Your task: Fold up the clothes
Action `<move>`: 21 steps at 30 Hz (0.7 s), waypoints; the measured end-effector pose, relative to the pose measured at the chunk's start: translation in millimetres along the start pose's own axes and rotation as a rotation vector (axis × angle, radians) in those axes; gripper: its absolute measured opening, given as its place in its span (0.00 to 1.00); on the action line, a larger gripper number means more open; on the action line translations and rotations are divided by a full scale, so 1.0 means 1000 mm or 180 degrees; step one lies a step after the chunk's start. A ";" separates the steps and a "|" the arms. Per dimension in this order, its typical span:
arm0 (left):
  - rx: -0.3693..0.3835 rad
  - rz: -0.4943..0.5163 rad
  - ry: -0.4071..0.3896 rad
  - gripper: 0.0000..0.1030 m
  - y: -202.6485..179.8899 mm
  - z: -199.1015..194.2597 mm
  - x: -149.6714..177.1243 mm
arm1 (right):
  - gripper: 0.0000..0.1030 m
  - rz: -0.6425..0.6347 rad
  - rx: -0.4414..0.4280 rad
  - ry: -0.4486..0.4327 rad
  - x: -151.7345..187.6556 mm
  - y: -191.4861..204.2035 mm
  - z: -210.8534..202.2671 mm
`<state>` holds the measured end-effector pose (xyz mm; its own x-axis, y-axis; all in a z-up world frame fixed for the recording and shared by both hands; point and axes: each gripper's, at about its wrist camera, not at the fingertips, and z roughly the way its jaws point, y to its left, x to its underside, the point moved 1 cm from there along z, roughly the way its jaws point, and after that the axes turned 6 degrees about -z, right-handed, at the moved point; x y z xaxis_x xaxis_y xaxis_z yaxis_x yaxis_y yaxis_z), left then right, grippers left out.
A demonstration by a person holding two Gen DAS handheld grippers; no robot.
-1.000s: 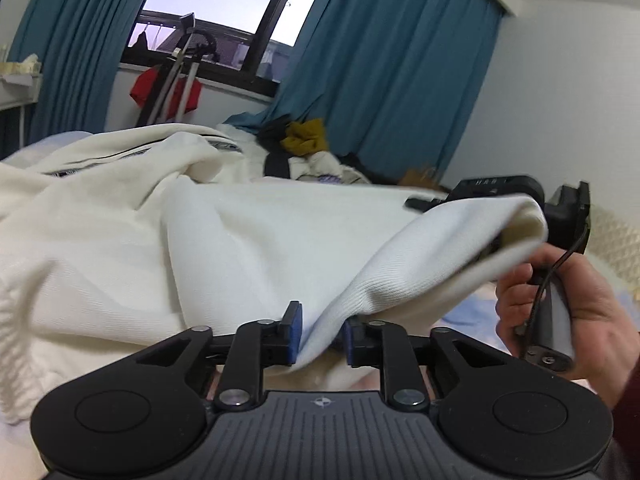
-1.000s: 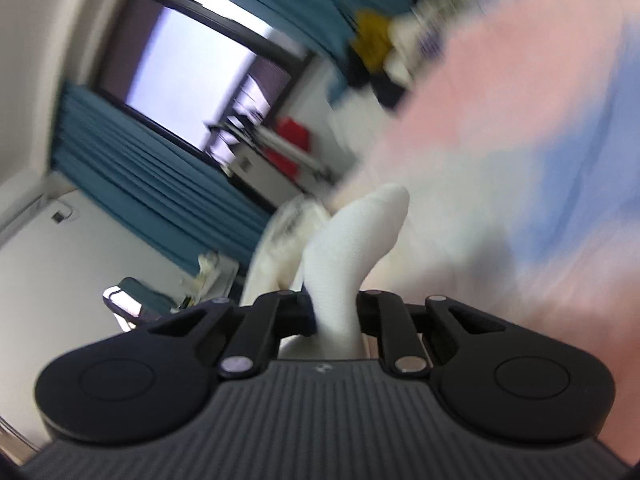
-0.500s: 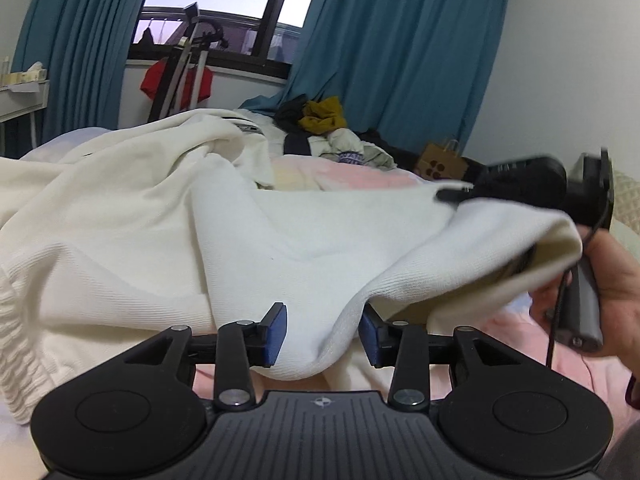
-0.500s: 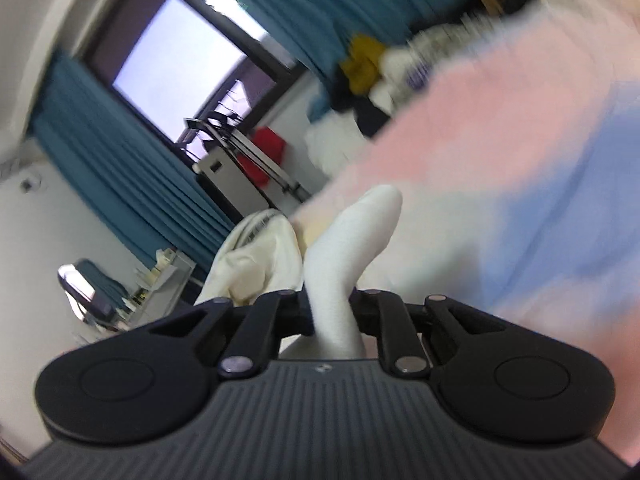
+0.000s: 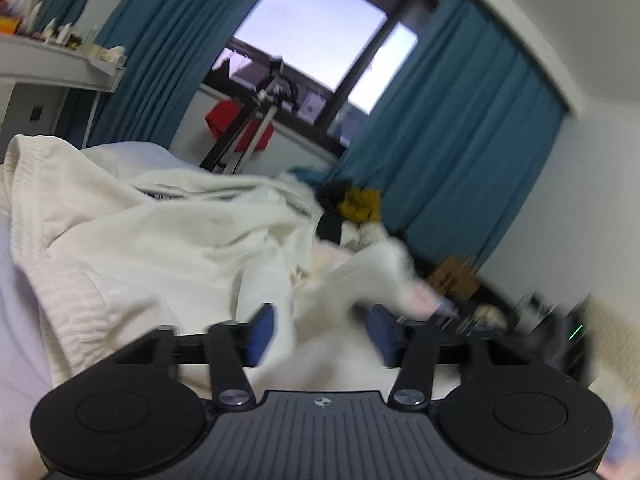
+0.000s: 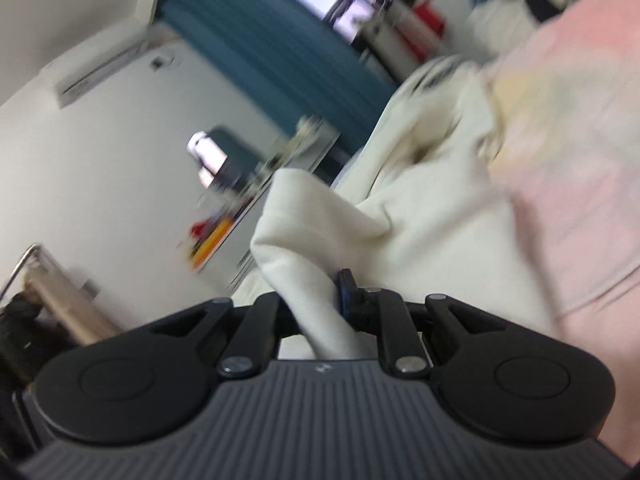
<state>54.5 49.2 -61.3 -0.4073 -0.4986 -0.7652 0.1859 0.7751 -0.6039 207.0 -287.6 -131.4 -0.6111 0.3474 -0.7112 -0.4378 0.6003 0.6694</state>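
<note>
A cream-white garment [image 5: 152, 240] lies rumpled on the bed in the left wrist view, ribbed hem at the left. My left gripper [image 5: 320, 334] has its jaws opening; a blurred fold of the garment hangs loosely between the blue pads [image 5: 261, 332], which stand apart from it. In the right wrist view my right gripper [image 6: 320, 300] is shut on a bunched fold of the same white garment [image 6: 304, 240], which rises above the jaws and trails right over the pink bedcover [image 6: 568, 168].
Teal curtains [image 5: 452, 152] and a window [image 5: 320, 36] lie ahead. A pile of dark and yellow clothes [image 5: 352, 204] sits at the bed's far end. A metal stand with something red [image 5: 244, 128] is by the window. A white shelf [image 5: 56, 64] stands left.
The left jaws went from pinched on the garment's fold to wide apart, and that view swung left and rolled. The right gripper swung left with its fold still pinched.
</note>
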 end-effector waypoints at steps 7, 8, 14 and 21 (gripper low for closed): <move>0.0150 -0.0015 0.0005 0.66 -0.002 -0.014 -0.013 | 0.16 0.0013 -0.0121 0.0198 0.022 0.018 -0.002; 0.0140 -0.0019 0.0046 0.66 -0.001 -0.011 -0.011 | 0.17 0.0029 -0.0113 0.0092 0.016 0.016 -0.010; 0.0216 -0.0016 0.0242 0.66 -0.002 0.004 0.002 | 0.66 -0.0001 -0.0197 -0.0498 -0.014 0.015 -0.058; 0.0314 0.0107 0.0366 0.67 -0.009 0.015 0.013 | 0.84 0.0636 0.0023 -0.1103 -0.026 -0.024 -0.102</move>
<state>60.5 29.6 -69.3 -0.4981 -0.4209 -0.7581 0.2857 0.7458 -0.6018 166.4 -384.3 -107.1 -0.4245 0.6796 -0.5983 -0.3275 0.5008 0.8012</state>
